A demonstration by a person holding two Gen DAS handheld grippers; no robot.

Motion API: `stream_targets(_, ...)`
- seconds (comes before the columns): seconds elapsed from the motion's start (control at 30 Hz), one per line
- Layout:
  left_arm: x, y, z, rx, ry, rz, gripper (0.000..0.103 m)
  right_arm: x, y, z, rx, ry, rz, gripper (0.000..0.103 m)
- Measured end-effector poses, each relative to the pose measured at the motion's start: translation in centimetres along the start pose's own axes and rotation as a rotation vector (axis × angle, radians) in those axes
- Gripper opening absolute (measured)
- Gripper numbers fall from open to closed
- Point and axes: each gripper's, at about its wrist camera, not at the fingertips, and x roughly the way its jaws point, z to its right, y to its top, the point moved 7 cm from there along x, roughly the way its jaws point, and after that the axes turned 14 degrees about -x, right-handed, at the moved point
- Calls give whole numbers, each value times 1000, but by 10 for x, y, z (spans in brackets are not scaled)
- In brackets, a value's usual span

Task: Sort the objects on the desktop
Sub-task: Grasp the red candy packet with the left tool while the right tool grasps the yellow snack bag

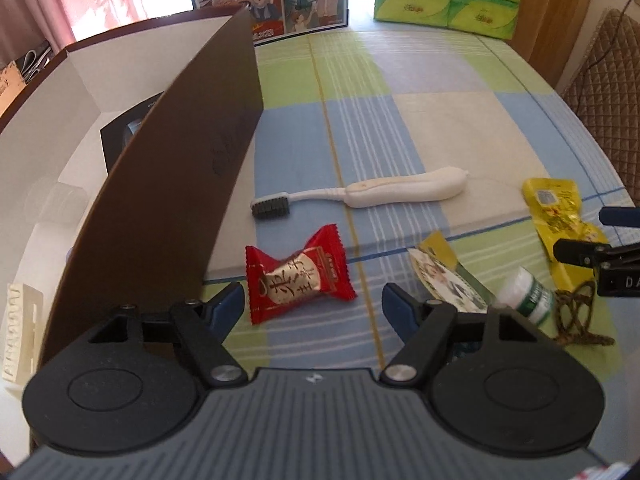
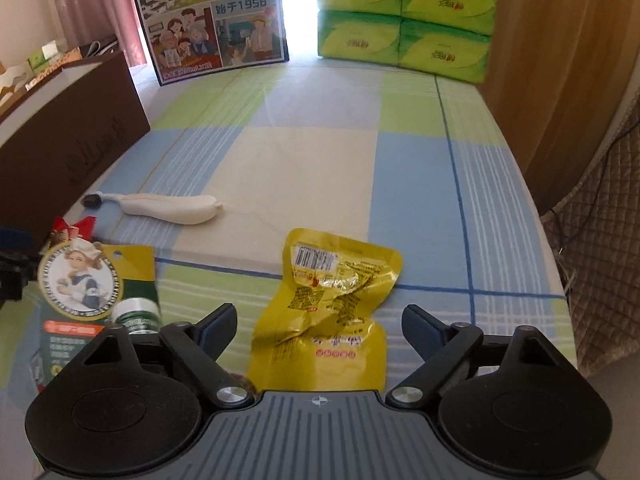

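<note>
Red foil marks the candy [image 1: 298, 276], which lies on the table [image 1: 420, 128] between the spread fingers of the left hand-held gripper [image 1: 312, 300] — untouched, its twisted ends running from lower left to upper right in the left wrist view, gold Chinese characters on its oval label. Just beyond it a white toothbrush [image 1: 360, 194] lies nearly crosswise, dark bristles toward the brown box [image 1: 180, 184] at the left, handle toward the right. To the candy's right sit a green card with a round picture [image 1: 444, 280], a small white bottle with a green label [image 1: 528, 292] and a tangle of brown cord [image 1: 576, 316]. A yellow snack packet [image 2: 332, 304], barcode at its far end, lies lengthwise away from the camera between the fingers of the right hand-held gripper [image 2: 318, 322], whose jaws stand wide and clear of it. Past these things the checked cloth lies bare up to a carton printed "1956" [image 2: 212, 16] and stacked green tissue packs [image 2: 404, 16]. The box wall stands close on the left; the table edge drops off at the right.
</note>
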Motion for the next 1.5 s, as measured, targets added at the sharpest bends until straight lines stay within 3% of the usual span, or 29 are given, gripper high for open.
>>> stream_targets(0.13,11,5,-4,-13,9,-6,71,9,-2,1,-21,3,-9,75)
stream_targets(0.4,29,7,-7,3,30,-26,64,14,-2,0,-35,24,-7,70)
stream_targets(0.57,33,5,-4,19,14,-16,49,12,-5,-1,-62,34,-4,70)
stream_targets(0.63,32,3,-1,31,-6,-21,33,12,-6,-1,-69,37,-6,69)
stream_targets(0.7,30,1,2,45,-30,-32,27,12,-6,-1,-91,32,-14,64)
stream_targets(0.9,21,-12,0,50,-37,-53,26,6,-6,6,-68,50,-25,52)
stream_targets(0.93,19,-15,0,50,-38,-56,26,4,-7,9,-63,45,-30,42)
stream_targets(0.97,16,-18,-1,52,-40,-60,26,2,-8,12,-45,65,-29,40)
stream_targets(1.2,-1,-42,1,46,-47,-83,26,-5,-15,12,20,114,-35,41)
stream_targets(1.3,-5,-49,-3,33,-41,-85,26,-4,-15,14,32,104,-16,58)
stream_targets(1.43,-8,-52,-10,17,-27,-85,26,2,-11,9,-20,84,11,59)
stream_targets(1.5,-10,-52,-12,11,-20,-84,26,4,-8,1,-72,65,16,54)
